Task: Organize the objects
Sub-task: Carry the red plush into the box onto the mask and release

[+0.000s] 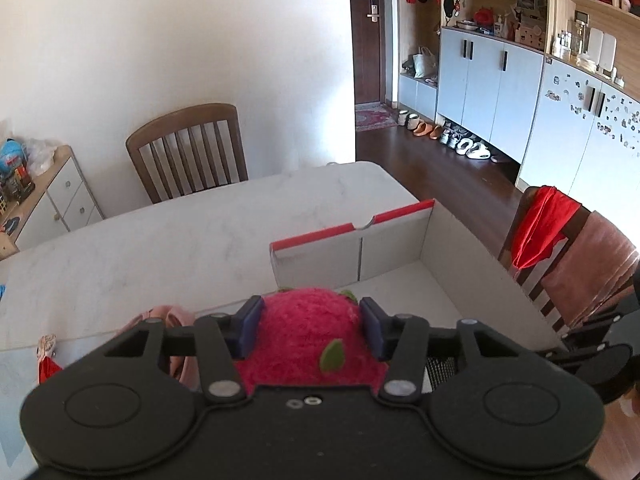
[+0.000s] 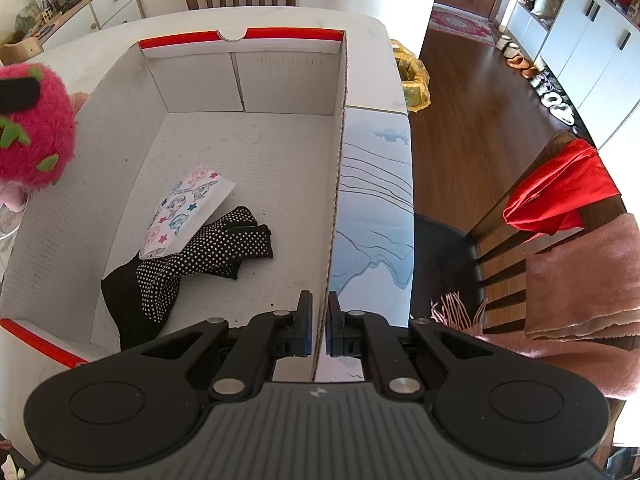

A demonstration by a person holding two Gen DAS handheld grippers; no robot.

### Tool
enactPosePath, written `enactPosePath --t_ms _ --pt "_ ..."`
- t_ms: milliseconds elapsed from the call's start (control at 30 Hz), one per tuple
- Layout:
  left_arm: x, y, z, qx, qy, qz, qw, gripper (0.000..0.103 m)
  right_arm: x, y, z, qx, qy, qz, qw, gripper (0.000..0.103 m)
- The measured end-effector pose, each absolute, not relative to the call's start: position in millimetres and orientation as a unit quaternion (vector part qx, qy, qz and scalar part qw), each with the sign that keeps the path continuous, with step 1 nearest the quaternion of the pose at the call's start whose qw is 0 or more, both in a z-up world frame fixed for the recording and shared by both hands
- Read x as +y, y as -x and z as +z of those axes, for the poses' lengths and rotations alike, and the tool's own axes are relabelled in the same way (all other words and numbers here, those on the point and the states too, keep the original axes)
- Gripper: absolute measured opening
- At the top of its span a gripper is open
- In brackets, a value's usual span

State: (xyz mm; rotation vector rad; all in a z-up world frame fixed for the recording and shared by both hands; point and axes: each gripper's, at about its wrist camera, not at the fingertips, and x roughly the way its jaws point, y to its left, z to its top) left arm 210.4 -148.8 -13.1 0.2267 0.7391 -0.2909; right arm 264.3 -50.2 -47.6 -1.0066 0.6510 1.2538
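Left gripper [image 1: 308,330] has its blue pads pressed into both flanks of the pink plush strawberry [image 1: 308,332], holding it in the air at the near-left edge of the cardboard box [image 1: 436,236]. Right gripper [image 2: 319,332] is pinched on the box's right wall [image 2: 338,184], the thin card sandwiched between the two fingers, which looks like steadying the box.

That strawberry should be easy going: fuzzy, soft, surely light, and it squashes under the pads, so a squeeze across its widest part, as here, ought to hold without slipping. It looks ready to go over the wall and in.

Down inside the box, a black dotted glove [image 2: 208,256] lies on the floor with a printed cartoon pouch [image 2: 184,212] overlapping it, pink and blue characters and stars, no wording I can make out. Red trim runs along the far rim.

Beyond, the white marble table [image 1: 160,232], a wooden chair [image 1: 188,148], then cabinets and shoes. No brand readable anywhere.
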Motion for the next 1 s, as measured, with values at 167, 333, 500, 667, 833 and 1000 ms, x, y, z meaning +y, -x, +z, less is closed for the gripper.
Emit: enactPosePath --t_ms 167,333,500,667,833,1000 --pt "-148.0 -216.1 -7.9 0.362 -0.094 -0.148 0.915 0.046 -49.6 -264.4 -48.1 0.284 0.443 0.553 0.645 0.005" --pt "-161.9 -217.7 -4.4 0.36 -0.078 -0.178 0.913 0.035 -49.3 -264.8 -49.0 0.284 0.445 0.556 0.643 0.005" --pt "-182.3 -225.6 -27.0 0.384 -0.081 -0.202 0.897 0.021 -48.7 -264.1 -49.6 0.28 0.448 0.558 0.639 0.005" --pt "-189.9 -229.7 -54.4 0.413 -0.091 -0.209 0.882 0.021 -49.1 -263.7 -49.3 0.278 0.45 0.562 0.636 0.005" --pt "-194.1 -224.2 -65.8 0.423 -0.106 -0.218 0.873 0.024 -49.1 -265.2 -49.2 0.28 0.45 0.563 0.634 0.005" --pt "-192.9 -219.9 -69.6 0.43 -0.107 -0.221 0.869 0.029 -48.6 -265.0 -49.1 0.28 0.451 0.564 0.632 0.005"
